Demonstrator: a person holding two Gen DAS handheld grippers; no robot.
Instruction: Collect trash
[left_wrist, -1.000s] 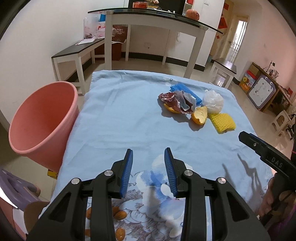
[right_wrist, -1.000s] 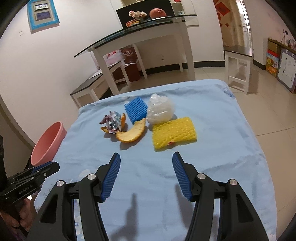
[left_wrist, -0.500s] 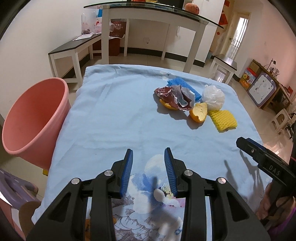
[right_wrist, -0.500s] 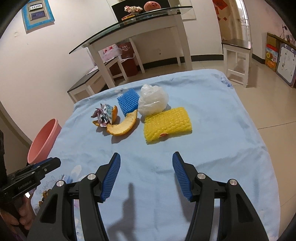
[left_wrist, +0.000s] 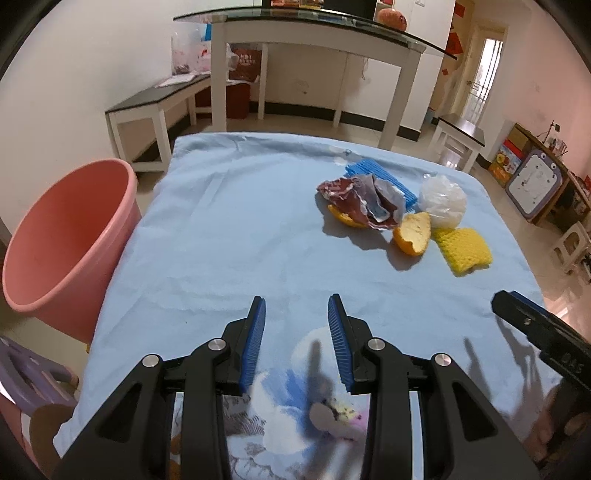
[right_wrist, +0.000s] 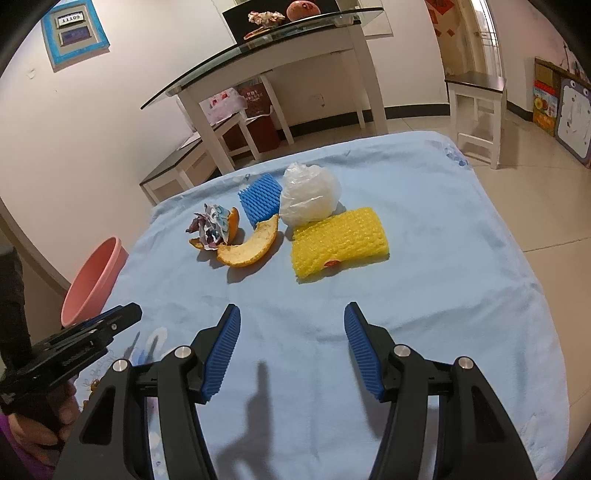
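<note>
Orange peel (right_wrist: 248, 248), crumpled wrapper (right_wrist: 209, 227), foam nets lie clustered; both grippers (left_wrist: 296, 308) (right_wrist: 291, 313) gape empty, the left now nearer the pile.

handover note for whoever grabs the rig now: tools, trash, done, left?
Left tool: open, empty, over the near part of the blue cloth.
Right tool: open wider, empty, short of the trash.
Trash, all clustered on the far right of the cloth: crumpled wrapper on an orange peel, larger orange peel, blue foam net, white plastic bag, yellow foam net.
Pink bin: off the cloth's left edge, what shows of its inside is empty.
Done: nothing collected. Left: all six pieces.
</note>
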